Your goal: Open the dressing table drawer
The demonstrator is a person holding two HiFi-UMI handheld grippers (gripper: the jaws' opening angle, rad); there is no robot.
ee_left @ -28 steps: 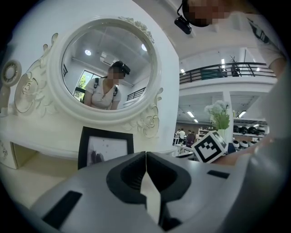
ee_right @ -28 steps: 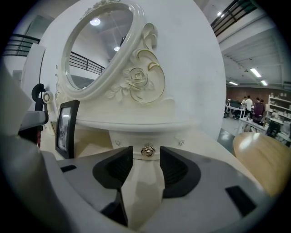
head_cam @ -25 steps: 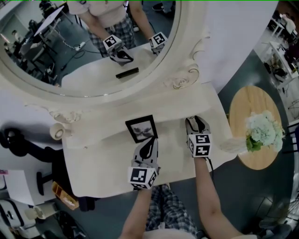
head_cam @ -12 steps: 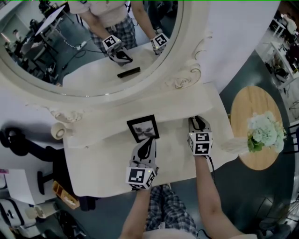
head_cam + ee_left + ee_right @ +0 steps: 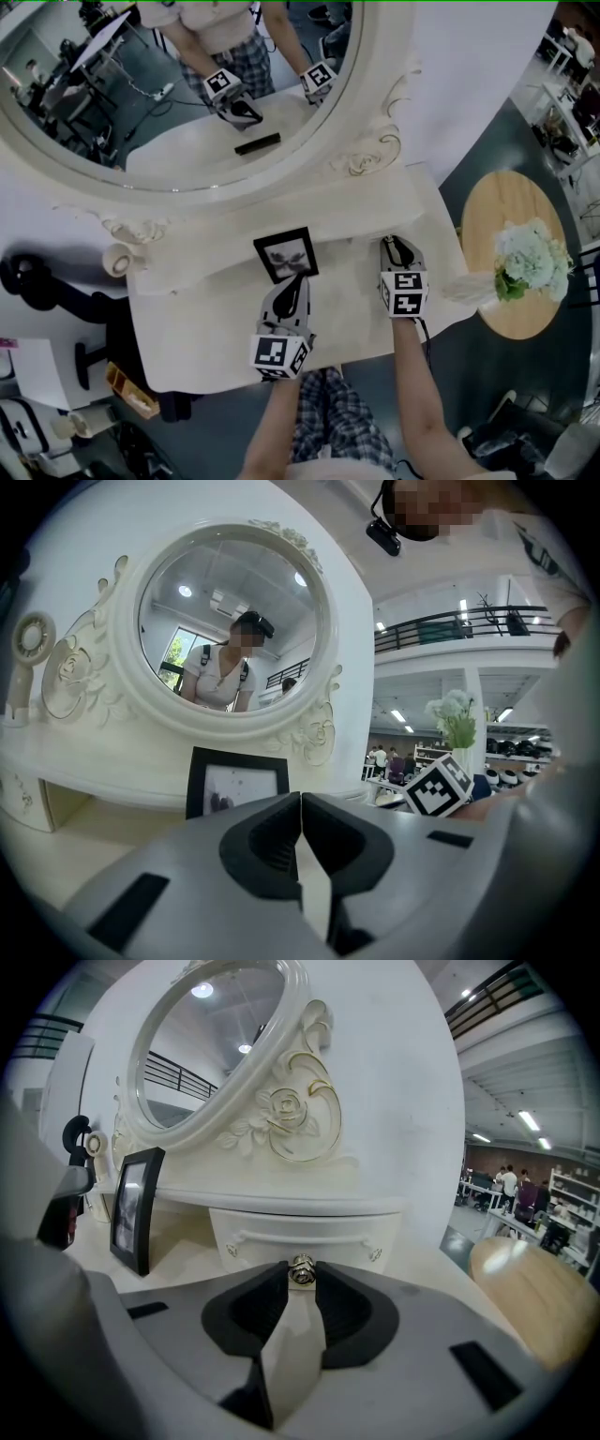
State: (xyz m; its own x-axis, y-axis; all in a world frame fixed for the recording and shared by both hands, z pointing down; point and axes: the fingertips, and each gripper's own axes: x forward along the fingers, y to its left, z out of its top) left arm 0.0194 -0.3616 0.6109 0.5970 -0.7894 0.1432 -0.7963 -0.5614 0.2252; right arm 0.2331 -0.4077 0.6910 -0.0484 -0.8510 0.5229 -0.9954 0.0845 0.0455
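The cream dressing table has a small drawer under its mirror shelf, seen closed in the right gripper view. A round metal knob sits on the drawer front. My right gripper is shut on that knob, with the pads pressed against both of its sides. In the head view the right gripper reaches the shelf at the table's right. My left gripper rests over the tabletop just in front of a black picture frame. The left gripper is shut with nothing between its jaws.
A large oval mirror with carved trim rises behind the shelf. The picture frame stands left of the drawer. A round wooden side table with white flowers stands to the right. A black chair stands at the left.
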